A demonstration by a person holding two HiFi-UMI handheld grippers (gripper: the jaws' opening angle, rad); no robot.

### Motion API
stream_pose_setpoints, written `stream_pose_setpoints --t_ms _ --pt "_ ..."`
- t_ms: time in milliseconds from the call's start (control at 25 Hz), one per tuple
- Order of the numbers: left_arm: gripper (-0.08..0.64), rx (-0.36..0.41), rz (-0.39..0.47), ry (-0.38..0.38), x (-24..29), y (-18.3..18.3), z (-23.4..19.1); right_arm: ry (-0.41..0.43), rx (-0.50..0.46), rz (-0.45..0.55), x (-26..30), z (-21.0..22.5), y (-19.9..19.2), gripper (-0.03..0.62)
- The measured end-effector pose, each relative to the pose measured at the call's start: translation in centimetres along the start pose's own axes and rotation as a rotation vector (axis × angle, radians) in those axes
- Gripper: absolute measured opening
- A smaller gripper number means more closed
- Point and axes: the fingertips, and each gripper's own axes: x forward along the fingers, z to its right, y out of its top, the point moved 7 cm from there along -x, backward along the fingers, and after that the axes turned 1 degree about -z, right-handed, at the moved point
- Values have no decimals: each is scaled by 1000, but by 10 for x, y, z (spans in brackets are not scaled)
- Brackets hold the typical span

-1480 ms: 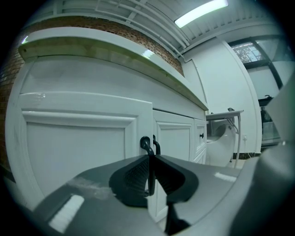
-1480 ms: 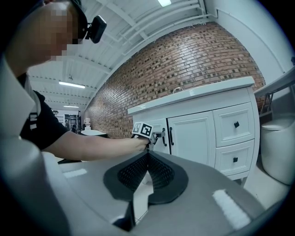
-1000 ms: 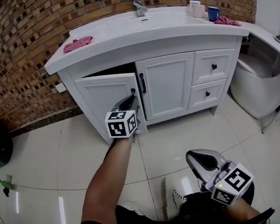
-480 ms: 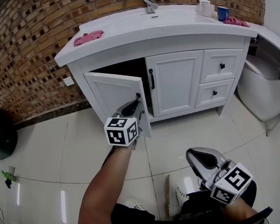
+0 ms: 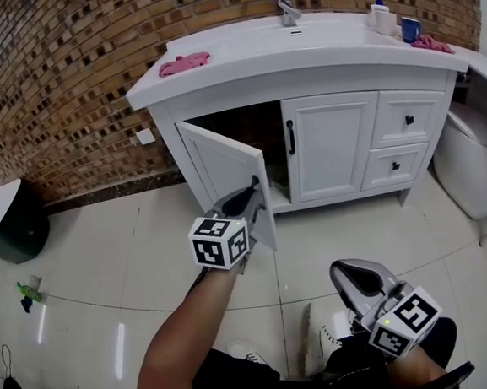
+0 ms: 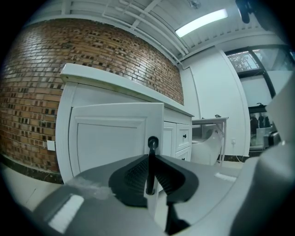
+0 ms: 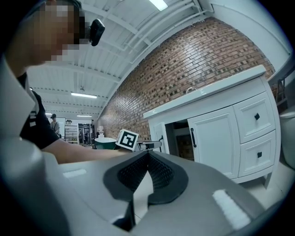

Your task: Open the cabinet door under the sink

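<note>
The white vanity cabinet (image 5: 350, 150) stands under the sink against a brick wall. Its left door (image 5: 220, 170) is swung out roughly halfway, and the dark inside (image 5: 255, 133) shows behind it. My left gripper (image 5: 251, 194) is shut on that door's black bar handle (image 5: 254, 185) at the free edge. In the left gripper view the handle (image 6: 150, 163) stands upright between the closed pads, with the door panel (image 6: 110, 138) behind. My right gripper (image 5: 353, 275) hangs low near my legs, shut with nothing in it; the right gripper view shows its pads (image 7: 159, 173) pressed together.
The right cabinet door (image 5: 332, 143) is closed, with two drawers (image 5: 408, 121) beside it. A pink cloth (image 5: 184, 64), a faucet (image 5: 288, 9), a soap bottle (image 5: 380, 16) and a blue cup (image 5: 410, 28) sit on the counter. A toilet (image 5: 478, 169) stands at the right, a dark bin (image 5: 9, 225) at the left.
The left door has swung further open as my left gripper pulled its handle out toward me. The right gripper has stayed where it was.
</note>
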Motion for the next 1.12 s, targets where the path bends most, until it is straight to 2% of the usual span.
stream_pose_setpoints --t_ms 480,800,1120 --pt "37 -17 -11 47 -57 -6 -17 8 -9 -3 -1 -3 -4 8" --pt "29 5 -35 100 -94 -9 -34 20 -22 -10 -2 -3 -3 8" --pt "20 17 -42 194 -140 -13 -74 59 -27 -24 14 -14 -5 8"
